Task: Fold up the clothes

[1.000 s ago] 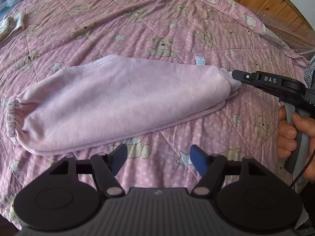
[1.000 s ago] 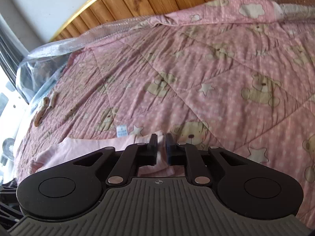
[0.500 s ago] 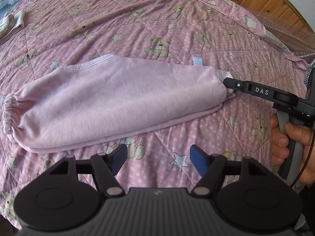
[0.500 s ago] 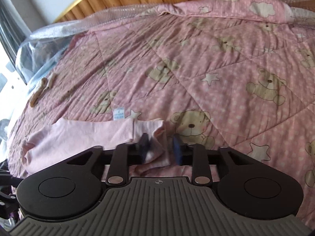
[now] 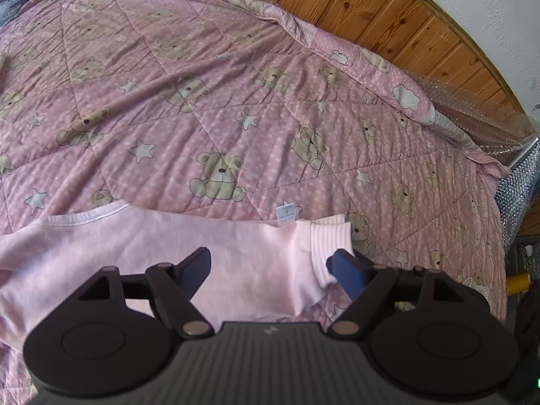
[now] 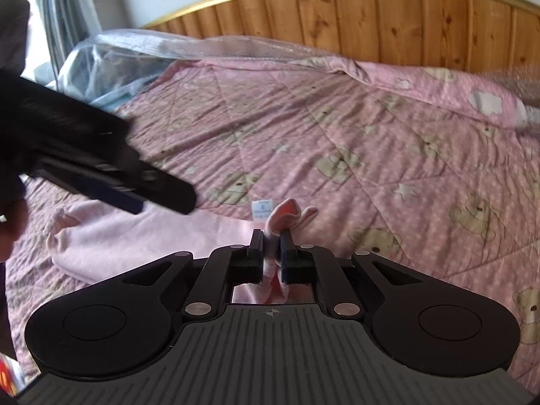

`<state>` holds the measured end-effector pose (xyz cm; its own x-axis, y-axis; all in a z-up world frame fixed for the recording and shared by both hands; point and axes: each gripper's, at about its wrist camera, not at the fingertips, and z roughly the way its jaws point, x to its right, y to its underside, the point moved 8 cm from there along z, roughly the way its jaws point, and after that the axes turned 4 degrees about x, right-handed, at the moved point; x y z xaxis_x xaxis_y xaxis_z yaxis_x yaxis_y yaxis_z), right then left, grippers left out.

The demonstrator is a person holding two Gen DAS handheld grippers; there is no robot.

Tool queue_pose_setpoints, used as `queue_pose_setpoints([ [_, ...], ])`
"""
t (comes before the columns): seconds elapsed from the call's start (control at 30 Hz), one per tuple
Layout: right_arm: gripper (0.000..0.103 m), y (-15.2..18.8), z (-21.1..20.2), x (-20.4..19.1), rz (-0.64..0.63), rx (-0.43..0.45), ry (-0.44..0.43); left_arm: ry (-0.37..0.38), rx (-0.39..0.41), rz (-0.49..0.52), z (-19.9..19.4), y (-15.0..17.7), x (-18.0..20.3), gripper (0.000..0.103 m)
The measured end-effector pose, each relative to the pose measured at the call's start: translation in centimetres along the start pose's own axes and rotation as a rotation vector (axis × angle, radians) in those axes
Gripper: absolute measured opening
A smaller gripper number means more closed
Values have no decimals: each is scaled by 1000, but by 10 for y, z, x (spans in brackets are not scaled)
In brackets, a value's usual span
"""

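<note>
Right wrist view shows the right gripper with its jaws closing on the ribbed cuff of a pale pink garment, the fabric pinched upward between the pads so that end can be carried over for a fold. The rest of the garment lies flat on the bed's pink teddy-bear quilt, its white label poking out at the far edge. From the left wrist view, the left gripper hangs over the same cuff end, jaws wide and opening, cloth beneath them but not pinched, probably lining up a second hold so the fold stays even.
</note>
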<state>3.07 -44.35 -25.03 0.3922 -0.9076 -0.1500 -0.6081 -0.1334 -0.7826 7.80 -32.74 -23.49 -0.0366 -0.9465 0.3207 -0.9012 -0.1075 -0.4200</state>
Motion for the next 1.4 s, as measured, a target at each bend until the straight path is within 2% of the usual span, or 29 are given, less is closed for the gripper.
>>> queue_pose_setpoints([
  [0.1,7,2,-1,-15,-33,7,-15,24,-34,-3,20,5,7,80],
  [0.2,7,5,-4,-29,-35,19,-58,11,-71,-7,36,14,5,66],
  [0.23,7,6,-4,-34,-39,20,-73,13,-83,-20,39,17,1,53],
  [0.3,7,11,-3,-43,-46,8,-97,37,-93,-57,41,21,-6,21],
  [0.33,8,13,-4,-46,-51,5,-105,42,-87,-72,38,20,-10,10],
  [0.4,17,15,-8,-48,-47,10,-121,45,-64,-96,28,18,-19,10],
  [0.43,25,14,-13,-46,-18,17,-140,56,-47,-111,19,17,-27,10],
  [0.53,29,6,-25,-33,95,42,-172,72,-20,-155,-1,16,-60,10],
  [0.6,29,3,-13,-31,122,26,-167,45,-36,-177,4,15,-82,11],
  [0.73,21,-4,17,-37,133,-20,-151,-11,-30,-200,4,12,-107,11],
  [0.8,19,-5,30,-51,109,-42,-170,-54,-32,-170,3,14,-111,14],
  [0.87,18,-2,39,-71,67,-75,-215,-132,-15,-132,1,15,-120,38],
  [0.93,18,8,42,-84,-4,-114,-210,-203,20,-109,-7,15,-133,45],
  [1.0,18,20,44,-95,-76,-152,-194,-261,50,-98,-18,16,-146,47],
  [1.03,18,23,42,-96,-88,-168,-192,-272,62,-104,-25,18,-149,47],
  [1.1,19,19,33,-92,-57,-177,-201,-240,90,-118,-36,19,-145,47],
  [1.2,19,2,21,-85,-10,-97,-187,-171,113,-107,-42,21,-128,51],
  [1.23,19,2,24,-83,4,-103,-173,-166,103,-80,-38,21,-121,52],
  [1.33,19,22,44,-80,29,-236,-161,-229,14,11,-11,33,-115,53],
  [1.4,20,27,39,-80,48,-263,-195,-268,-4,34,-7,36,-117,56],
])
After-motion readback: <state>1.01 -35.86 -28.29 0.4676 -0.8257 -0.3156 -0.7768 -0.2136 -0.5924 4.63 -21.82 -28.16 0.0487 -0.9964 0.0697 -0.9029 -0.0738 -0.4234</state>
